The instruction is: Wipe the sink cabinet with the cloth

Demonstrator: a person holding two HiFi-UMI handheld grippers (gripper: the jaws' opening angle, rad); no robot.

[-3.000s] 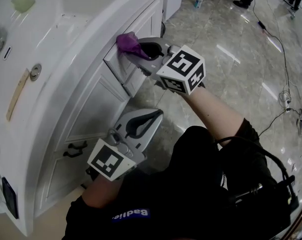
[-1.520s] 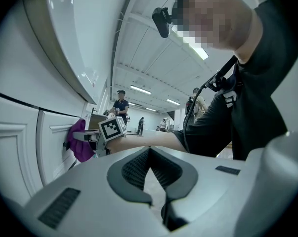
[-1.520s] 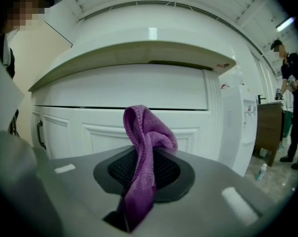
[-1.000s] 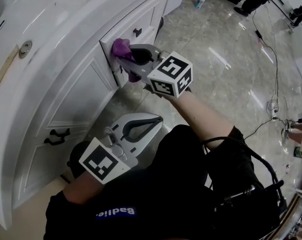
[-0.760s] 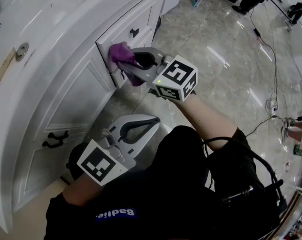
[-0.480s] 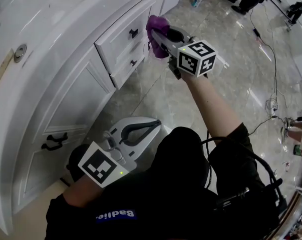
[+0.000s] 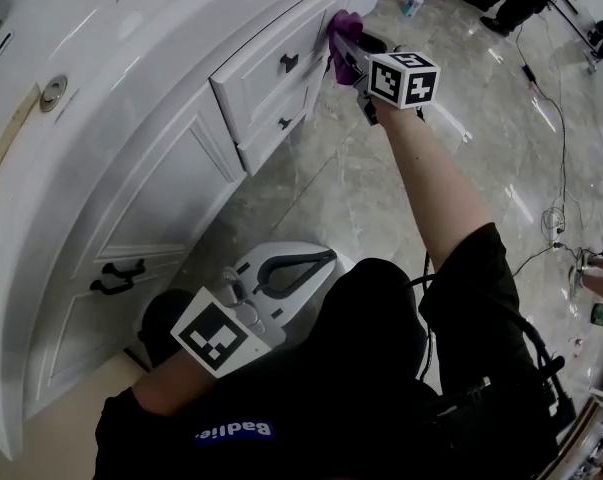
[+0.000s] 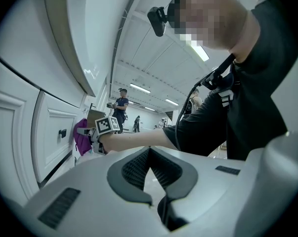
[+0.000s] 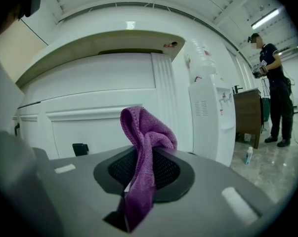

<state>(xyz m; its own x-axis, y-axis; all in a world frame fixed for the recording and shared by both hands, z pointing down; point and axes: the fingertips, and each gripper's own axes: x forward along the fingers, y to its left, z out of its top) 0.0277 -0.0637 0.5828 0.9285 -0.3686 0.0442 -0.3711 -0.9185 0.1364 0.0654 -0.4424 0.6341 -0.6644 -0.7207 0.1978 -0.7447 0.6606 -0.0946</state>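
Your right tongs (image 7: 347, 50) are clamped on the cloth (image 9: 145, 132). Only a narrow fold is pinched, and the rest is bunched loose above the tips. The cloth is at the far right end of the sink cabinet (image 7: 171, 183), by the fluted corner post (image 9: 161, 95) just beside the upper drawer (image 7: 266, 73). I cannot tell whether it presses on the paint or hangs just off it. Your left tongs (image 7: 317, 259) sit near your lap, tips together, gripping nothing.

Mind three things:
- **Thin grip:** a hard drag across the panel could pull the cloth out of the pinch.
- **Small wad:** the wad is small, so if you lean in, the hard tips may meet the white finish and mark it.
- **Snagging:** the black knob (image 7: 289, 63) lies to the left of the cloth. Sweep that way with the loose folds leading and they may catch on it. Your arm also looks fully stretched, so I judge your pressure will be uneven out there.

The upper drawer and the lower drawer (image 7: 299, 103) are both shut, so their contents are hidden. The cabinet door (image 7: 131, 218) at the near left is closed too. A small bottle (image 7: 413, 3) stands on the far floor (image 7: 381, 198), and I can't make out what is in it.
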